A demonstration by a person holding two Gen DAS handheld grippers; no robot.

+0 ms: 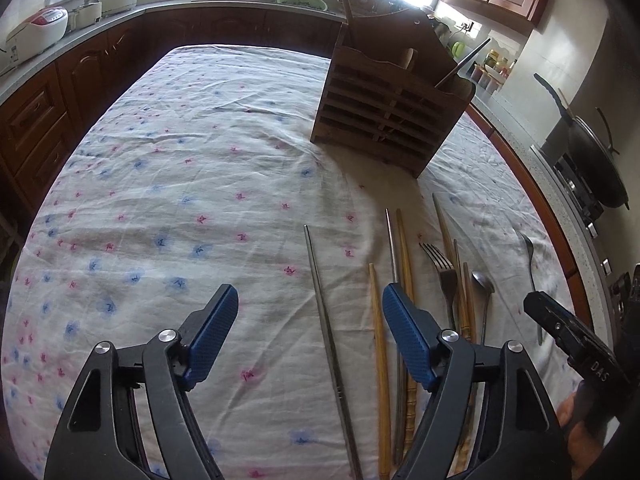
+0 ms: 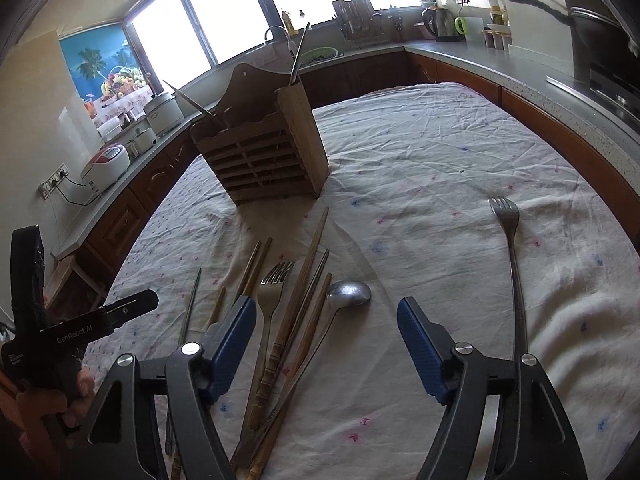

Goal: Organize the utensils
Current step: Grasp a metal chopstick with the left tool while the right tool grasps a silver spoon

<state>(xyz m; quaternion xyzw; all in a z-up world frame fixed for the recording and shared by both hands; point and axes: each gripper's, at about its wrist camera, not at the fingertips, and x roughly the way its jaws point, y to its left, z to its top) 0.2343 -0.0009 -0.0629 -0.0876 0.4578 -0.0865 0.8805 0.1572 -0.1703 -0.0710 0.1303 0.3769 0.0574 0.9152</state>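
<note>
A wooden utensil holder (image 1: pixel 394 108) (image 2: pixel 264 152) stands on the flowered tablecloth (image 1: pixel 180 168), with metal sticks leaning out of it. In front of it lie loose utensils: a metal chopstick (image 1: pixel 324 320), wooden chopsticks (image 1: pixel 380 360) (image 2: pixel 308 272), a fork (image 1: pixel 442 272) (image 2: pixel 272 288), a spoon (image 1: pixel 483 284) (image 2: pixel 348 294), and a second fork (image 2: pixel 510 240) apart to the right. My left gripper (image 1: pixel 310 308) is open and empty, low over the chopsticks. My right gripper (image 2: pixel 326 320) is open and empty, over the spoon's handle.
Kitchen counters with wooden cabinets ring the table (image 2: pixel 520 128). Rice cookers (image 1: pixel 38 30) stand on the left counter, a wok (image 1: pixel 592 160) on the stove at right, a kettle (image 2: pixel 436 20) and knife block at the back.
</note>
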